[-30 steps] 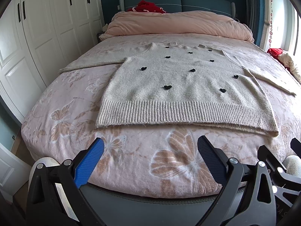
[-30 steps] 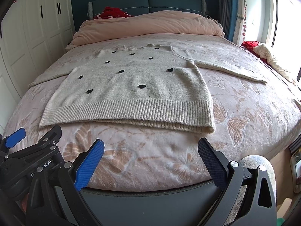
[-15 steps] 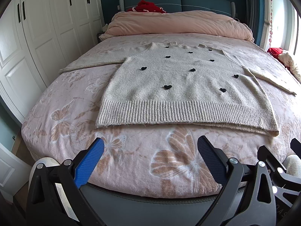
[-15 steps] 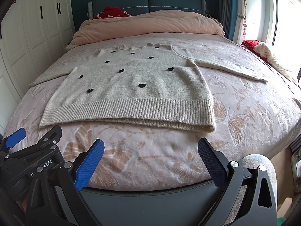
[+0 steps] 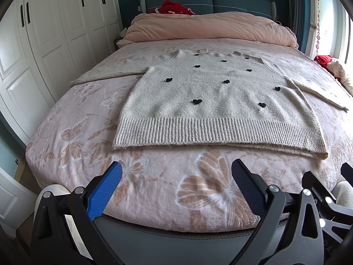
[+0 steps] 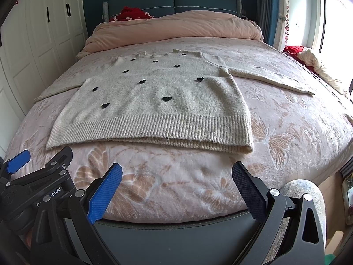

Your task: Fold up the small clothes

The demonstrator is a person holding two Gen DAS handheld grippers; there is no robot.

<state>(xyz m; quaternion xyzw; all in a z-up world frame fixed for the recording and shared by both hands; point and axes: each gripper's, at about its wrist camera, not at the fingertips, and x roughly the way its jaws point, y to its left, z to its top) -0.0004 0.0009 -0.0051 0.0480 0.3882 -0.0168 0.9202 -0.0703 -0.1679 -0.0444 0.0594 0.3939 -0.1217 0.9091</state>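
Observation:
A cream knit sweater with small black hearts lies flat and face up on the bed, sleeves spread to both sides, ribbed hem toward me. It also shows in the right wrist view. My left gripper is open and empty, held over the foot of the bed, short of the hem. My right gripper is open and empty too, also short of the hem, to the right of the left one. The left gripper's blue finger shows at the left edge of the right wrist view.
The bed has a pink butterfly-print blanket and a dark padded foot edge. A folded pink duvet lies at the headboard with a red item behind it. White wardrobes stand left. Clothes lie right.
Both grippers have stayed open and nearly still; the view has shifted only very slightly. The sweater has not moved.

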